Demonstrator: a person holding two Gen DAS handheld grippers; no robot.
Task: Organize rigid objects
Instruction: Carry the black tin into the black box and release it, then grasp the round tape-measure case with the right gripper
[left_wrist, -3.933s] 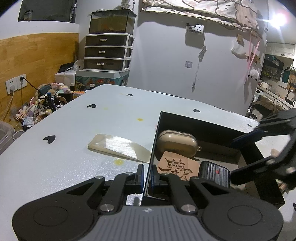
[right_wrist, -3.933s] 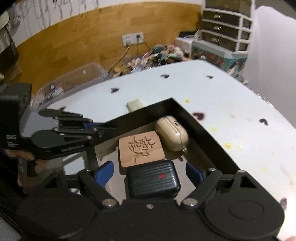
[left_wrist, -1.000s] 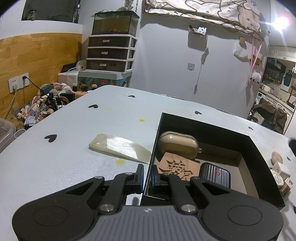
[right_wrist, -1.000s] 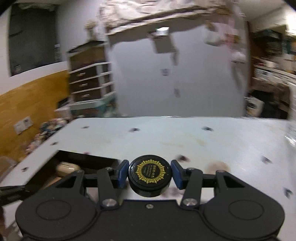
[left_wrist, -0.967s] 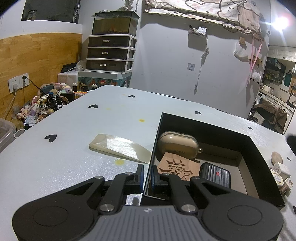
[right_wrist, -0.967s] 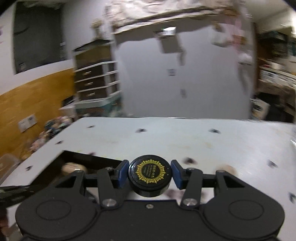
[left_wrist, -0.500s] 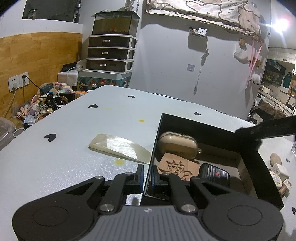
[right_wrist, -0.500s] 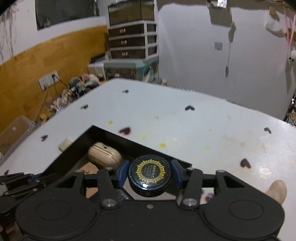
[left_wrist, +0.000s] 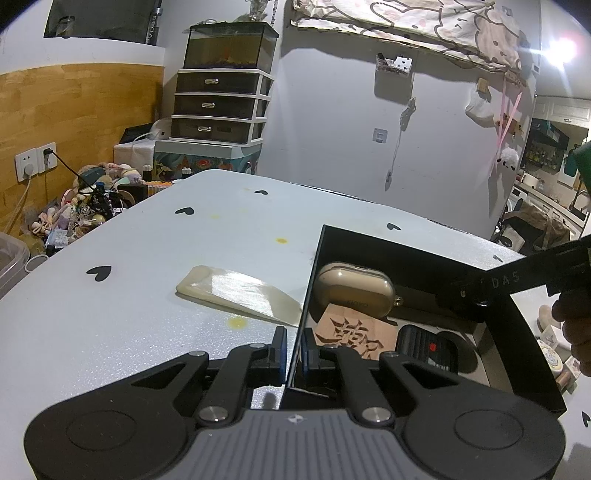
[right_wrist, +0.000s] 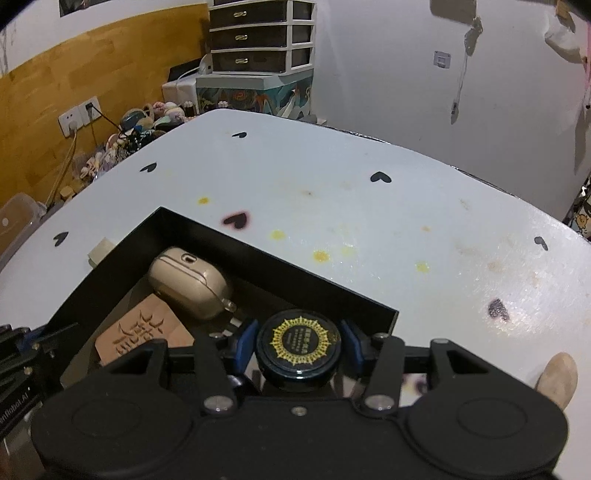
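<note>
With the left gripper (left_wrist: 293, 349) pinching the black box's (right_wrist: 295, 267) near wall to steady it, the right gripper (right_wrist: 298, 350), clamped on the round black tin (right_wrist: 298, 347) above the box's far-right corner (still free), should lower it flat before letting go.

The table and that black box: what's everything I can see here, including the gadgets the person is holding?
Table: one, white with black hearts, under everything.
Box: one, black, open, on the table.
Earbud case: one, beige, inside the box.
Wooden tile: one, tan, carved, inside the box.
Ribbed case: one, black with red dot, inside the box.
Flat pale piece: one, cream, on the table beside the box.
Round tin: one, black with gold emblem, over the box.
Left gripper: closed on the box wall.
Right gripper: holding the round tin.
</note>
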